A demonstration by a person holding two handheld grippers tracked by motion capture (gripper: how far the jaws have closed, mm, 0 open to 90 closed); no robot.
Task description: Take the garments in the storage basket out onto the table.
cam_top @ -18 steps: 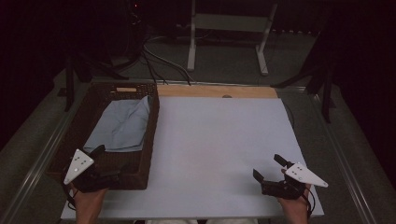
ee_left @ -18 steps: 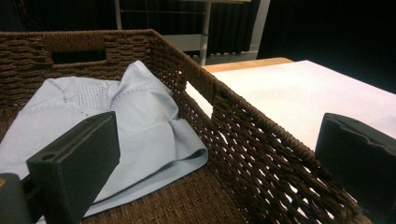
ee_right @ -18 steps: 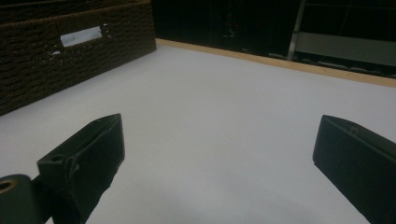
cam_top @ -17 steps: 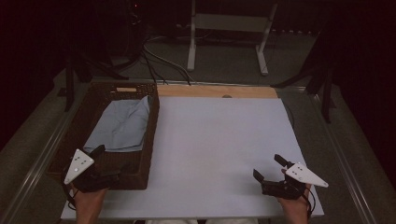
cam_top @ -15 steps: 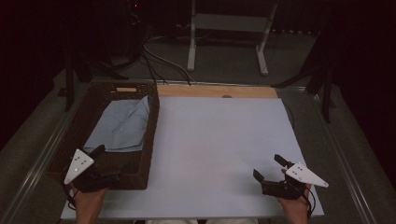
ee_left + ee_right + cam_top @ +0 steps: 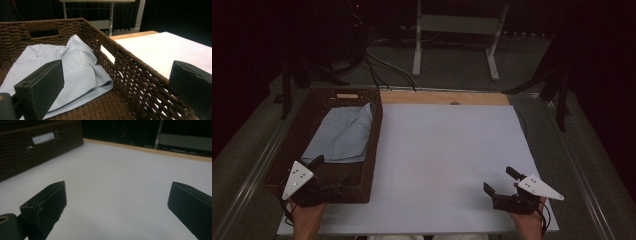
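White tabletop (image 6: 442, 150): left claw (image 6: 329, 175) (spread wide, empty) straddles basket (image 6: 373, 150) wall, cloth (image 6: 343, 132) beyond.

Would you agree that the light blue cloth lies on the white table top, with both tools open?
Not quite: the light blue cloth lies inside the brown wicker basket, not on the white table top, as the high view shows. The left tool and right tool are indeed open.
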